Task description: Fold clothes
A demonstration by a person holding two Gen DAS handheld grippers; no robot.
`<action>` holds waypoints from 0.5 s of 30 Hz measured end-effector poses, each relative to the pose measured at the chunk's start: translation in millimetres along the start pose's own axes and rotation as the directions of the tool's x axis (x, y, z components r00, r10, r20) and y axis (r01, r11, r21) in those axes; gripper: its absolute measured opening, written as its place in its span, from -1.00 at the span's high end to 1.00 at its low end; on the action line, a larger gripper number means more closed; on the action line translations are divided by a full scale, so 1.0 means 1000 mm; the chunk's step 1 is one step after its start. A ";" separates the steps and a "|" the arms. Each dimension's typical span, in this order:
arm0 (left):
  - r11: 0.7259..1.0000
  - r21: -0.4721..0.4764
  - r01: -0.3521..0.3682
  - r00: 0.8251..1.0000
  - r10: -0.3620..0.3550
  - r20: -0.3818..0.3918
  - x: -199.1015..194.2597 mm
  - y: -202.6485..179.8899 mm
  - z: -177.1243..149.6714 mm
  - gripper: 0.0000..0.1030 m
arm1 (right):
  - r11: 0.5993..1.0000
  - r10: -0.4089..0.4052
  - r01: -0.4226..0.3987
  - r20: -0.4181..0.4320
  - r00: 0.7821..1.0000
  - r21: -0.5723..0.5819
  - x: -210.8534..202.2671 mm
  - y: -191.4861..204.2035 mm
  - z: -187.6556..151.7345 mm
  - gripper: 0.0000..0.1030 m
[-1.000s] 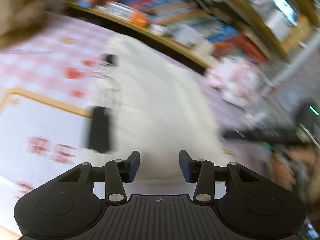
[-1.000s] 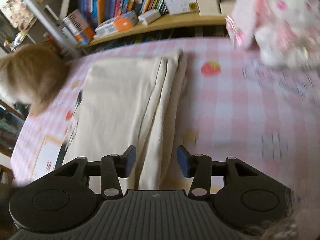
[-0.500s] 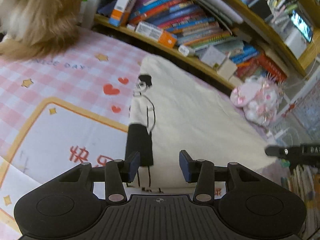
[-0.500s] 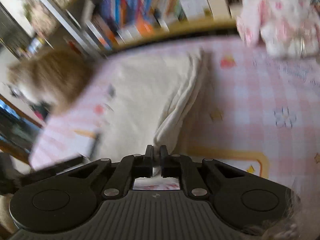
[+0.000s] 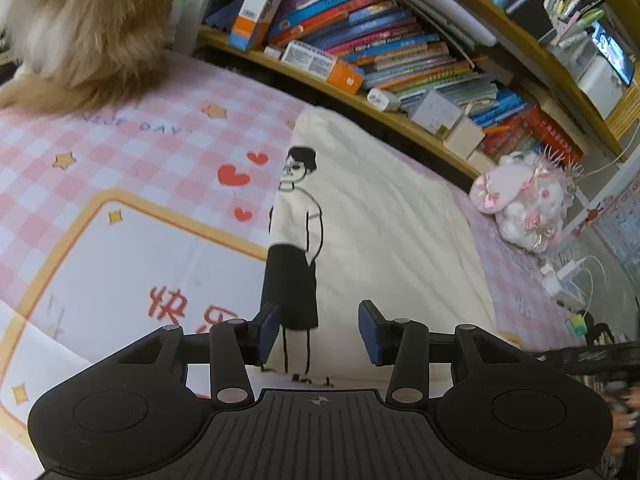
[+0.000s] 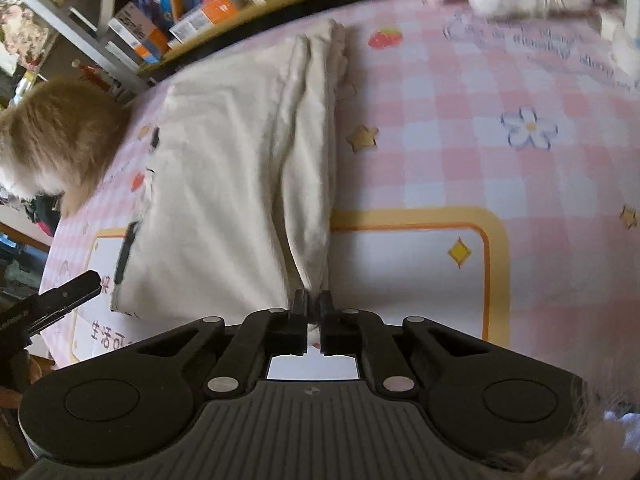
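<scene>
Cream shirt [image 6: 224, 200] lies partly folded; right gripper [image 6: 313, 304] pinches its near corner, left gripper [image 5: 318, 330] gapes empty (final fold remains).

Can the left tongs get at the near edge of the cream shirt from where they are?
Probably yes. The left tongs stand open just over the cream shirt's near edge, with nothing lying between.

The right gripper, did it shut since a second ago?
Yes. The right gripper stood open over the cream shirt before; now it is shut on the shirt's near folded edge, beside the yellow border printed on the sheet.
</scene>
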State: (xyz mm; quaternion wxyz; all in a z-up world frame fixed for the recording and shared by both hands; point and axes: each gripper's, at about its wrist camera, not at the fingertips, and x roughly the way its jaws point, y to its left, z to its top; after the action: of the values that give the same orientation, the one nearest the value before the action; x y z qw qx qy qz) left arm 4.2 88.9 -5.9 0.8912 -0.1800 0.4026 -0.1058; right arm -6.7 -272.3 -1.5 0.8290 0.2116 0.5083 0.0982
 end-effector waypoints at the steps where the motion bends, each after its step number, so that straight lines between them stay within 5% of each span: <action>1: 1.000 0.000 -0.001 1.000 0.001 0.007 -0.002 0.000 0.002 0.18 | 0.999 0.033 -0.033 0.030 0.999 -0.011 -0.012 0.006 0.003 0.92; 5: 1.000 -0.011 0.003 1.000 -0.003 0.020 -0.004 0.002 0.007 0.18 | 0.994 0.091 -0.084 0.114 0.989 -0.065 -0.051 0.026 0.006 0.93; 10: 1.000 0.005 0.012 1.000 -0.012 -0.002 0.001 -0.001 0.005 0.18 | 0.998 -0.057 0.057 -0.028 0.998 -0.028 0.002 0.003 -0.007 0.92; 15: 1.000 0.010 0.006 1.000 -0.006 -0.008 -0.001 0.006 0.010 0.17 | 0.995 -0.092 0.091 -0.037 0.995 -0.033 0.007 -0.001 -0.006 0.73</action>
State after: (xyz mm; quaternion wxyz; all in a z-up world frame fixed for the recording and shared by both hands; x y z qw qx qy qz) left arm 11.3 97.2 -1.1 0.8901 -0.1764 0.4051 -0.1114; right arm -8.4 -268.7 -9.7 0.8258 0.1731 0.5318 0.0723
